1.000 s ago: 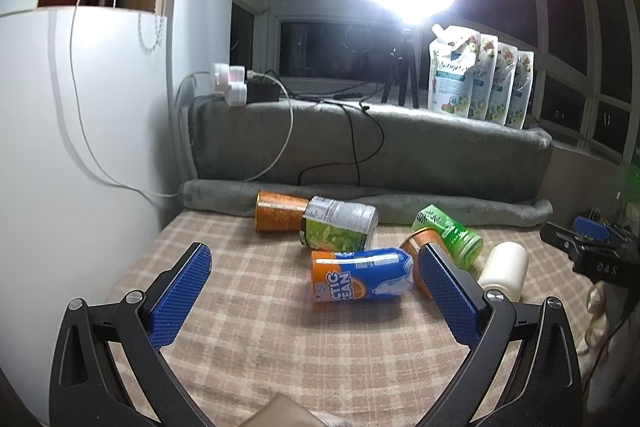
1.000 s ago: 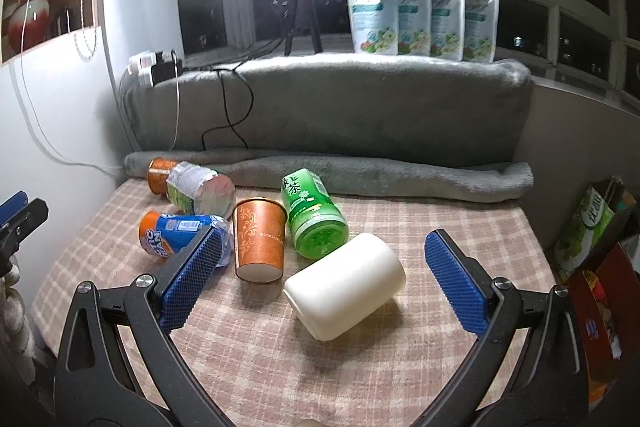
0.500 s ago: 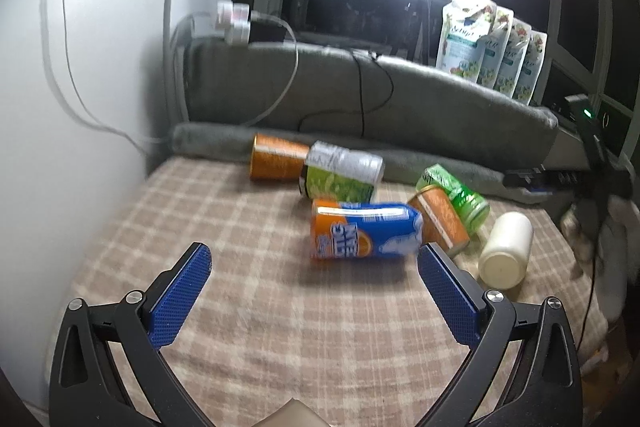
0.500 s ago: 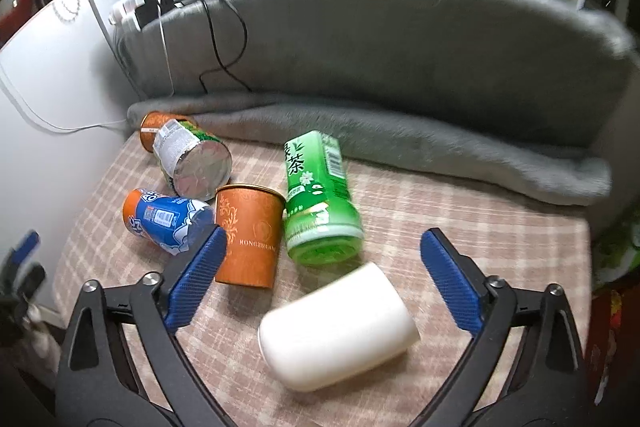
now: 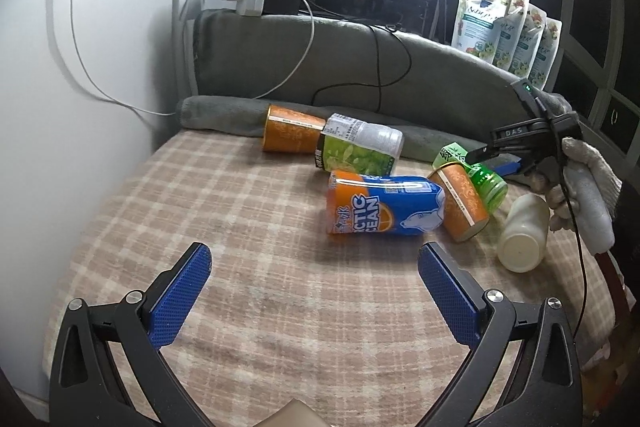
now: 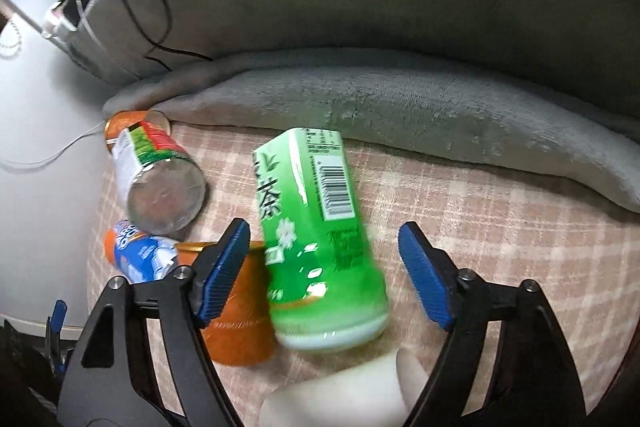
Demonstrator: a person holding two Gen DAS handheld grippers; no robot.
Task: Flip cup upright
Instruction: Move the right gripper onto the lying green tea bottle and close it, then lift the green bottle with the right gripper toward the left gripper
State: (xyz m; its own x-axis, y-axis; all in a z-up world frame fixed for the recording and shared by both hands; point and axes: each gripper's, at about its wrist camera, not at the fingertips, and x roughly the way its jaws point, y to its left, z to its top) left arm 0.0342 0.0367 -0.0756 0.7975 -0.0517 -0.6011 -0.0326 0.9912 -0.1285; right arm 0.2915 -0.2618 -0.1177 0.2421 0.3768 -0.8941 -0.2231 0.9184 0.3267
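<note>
Green cup [image 6: 316,239] lies between open right gripper [image 6: 324,267] fingers

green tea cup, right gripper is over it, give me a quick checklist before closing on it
1. Right gripper open: ok, jaws spread wide.
2. Green tea cup between the fingers: ok, it lies on its side in the gap.
3. Room for the left finger: not ok, the orange paper cup sits right against that side.
4. White cup clear of the gripper: cannot tell, it lies close below.
5. Left gripper out of the way: ok, open and holding nothing.
6. Sharp view: not ok, motion blur.
</note>
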